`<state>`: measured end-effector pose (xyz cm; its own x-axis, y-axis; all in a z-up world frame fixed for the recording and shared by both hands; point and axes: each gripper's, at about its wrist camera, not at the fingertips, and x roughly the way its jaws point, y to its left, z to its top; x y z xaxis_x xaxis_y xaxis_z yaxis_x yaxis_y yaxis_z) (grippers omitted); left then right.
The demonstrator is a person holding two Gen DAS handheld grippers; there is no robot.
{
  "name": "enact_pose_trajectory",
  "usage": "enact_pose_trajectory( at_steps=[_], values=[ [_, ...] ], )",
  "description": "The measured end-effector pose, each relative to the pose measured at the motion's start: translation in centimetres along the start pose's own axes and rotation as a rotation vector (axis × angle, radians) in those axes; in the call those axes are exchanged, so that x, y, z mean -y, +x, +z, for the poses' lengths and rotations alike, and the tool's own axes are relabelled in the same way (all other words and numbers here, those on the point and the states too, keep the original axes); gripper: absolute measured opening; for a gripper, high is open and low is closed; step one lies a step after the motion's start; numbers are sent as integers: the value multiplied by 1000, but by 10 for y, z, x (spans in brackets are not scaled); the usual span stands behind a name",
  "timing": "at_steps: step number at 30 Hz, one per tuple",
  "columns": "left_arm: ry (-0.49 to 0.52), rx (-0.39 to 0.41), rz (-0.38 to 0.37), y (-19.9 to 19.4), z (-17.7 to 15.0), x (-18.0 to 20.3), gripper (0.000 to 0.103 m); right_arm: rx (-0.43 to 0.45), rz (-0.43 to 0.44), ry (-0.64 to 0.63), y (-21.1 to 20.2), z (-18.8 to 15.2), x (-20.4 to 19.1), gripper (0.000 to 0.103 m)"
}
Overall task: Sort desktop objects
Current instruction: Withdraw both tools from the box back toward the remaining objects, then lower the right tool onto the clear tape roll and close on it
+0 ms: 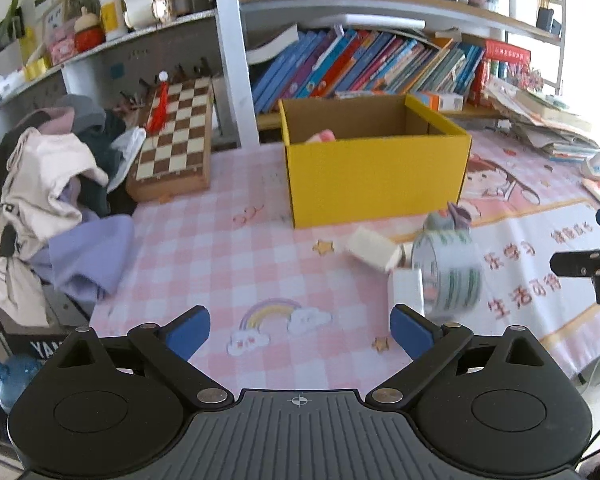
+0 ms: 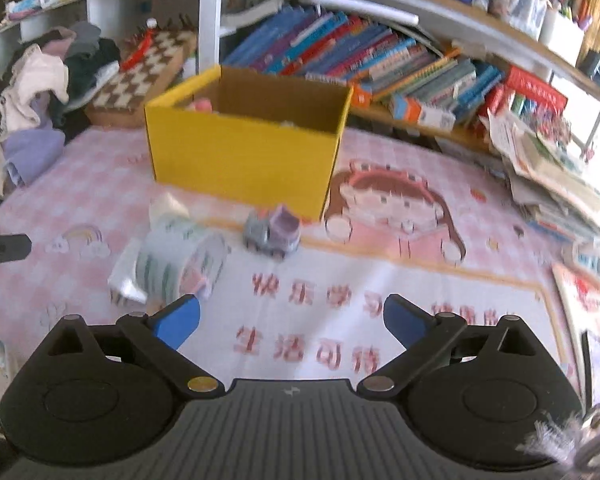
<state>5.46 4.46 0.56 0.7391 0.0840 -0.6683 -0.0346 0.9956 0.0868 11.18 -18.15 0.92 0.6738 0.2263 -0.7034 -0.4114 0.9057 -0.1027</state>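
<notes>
Two views disagreed on detail. From the right wrist, the small grey-and-lilac toy car [image 2: 272, 234] showed whole, wheels down on the mat, just in front of the yellow box [image 2: 244, 160]; from the left wrist only its top [image 1: 450, 216] showed behind the tape roll [image 1: 448, 276]. The left view alone showed the white block [image 1: 370, 250] clearly, lying between box [image 1: 376, 180] and roll, and a second white piece [image 1: 406, 288] touching the roll's near side.

Tape roll: clear tape with green print, standing on edge, blurred in both views [image 2: 180, 264]. A pink item [image 1: 322, 136] sat inside the box at its left end; contents otherwise hidden.

Left gripper [image 1: 300, 330]: jaws spread wide, nothing between them, right finger just beside the roll. Right gripper [image 2: 292, 320]: jaws likewise spread, empty, left finger near the roll; its tip also entered the left view at the right edge.

Surface: pink checked mat [image 1: 204, 248] with rainbow, stars, a cartoon girl and red characters. A chessboard [image 1: 176, 136] leaned left of the box, beside a heap of clothes [image 1: 44, 184]. Slanted books [image 1: 360, 64] filled the shelf behind; loose papers [image 2: 548, 168] were stacked at right.
</notes>
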Motion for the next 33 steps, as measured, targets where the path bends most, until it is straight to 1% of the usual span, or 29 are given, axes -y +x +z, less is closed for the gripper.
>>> enact_pose_trajectory(
  at_steps=[6, 16, 19, 22, 26, 29, 33],
  values=[
    [0, -12, -10, -1, -11, 4, 99, -39, 13, -21, 3, -19, -17, 103],
    [112, -33, -89, -2, -25, 35, 99, -66, 75, 5, 4, -33, -28, 103],
    [123, -41, -108, -2, -27, 39, 99, -80, 71, 18, 4, -35, -26, 103],
    [126, -49, -122, -1, -28, 41, 99, -101, 69, 15, 5, -38, -28, 103],
    [121, -52, -147, -2, -28, 41, 99, -114, 63, -29, 5, -41, -38, 103],
    [108, -54, -159, -2, -27, 40, 99, -103, 37, -75, 3, -41, -44, 103],
    [83, -51, -160, -2, -25, 36, 99, -82, 29, -84, 1, -40, -44, 103]
  ],
)
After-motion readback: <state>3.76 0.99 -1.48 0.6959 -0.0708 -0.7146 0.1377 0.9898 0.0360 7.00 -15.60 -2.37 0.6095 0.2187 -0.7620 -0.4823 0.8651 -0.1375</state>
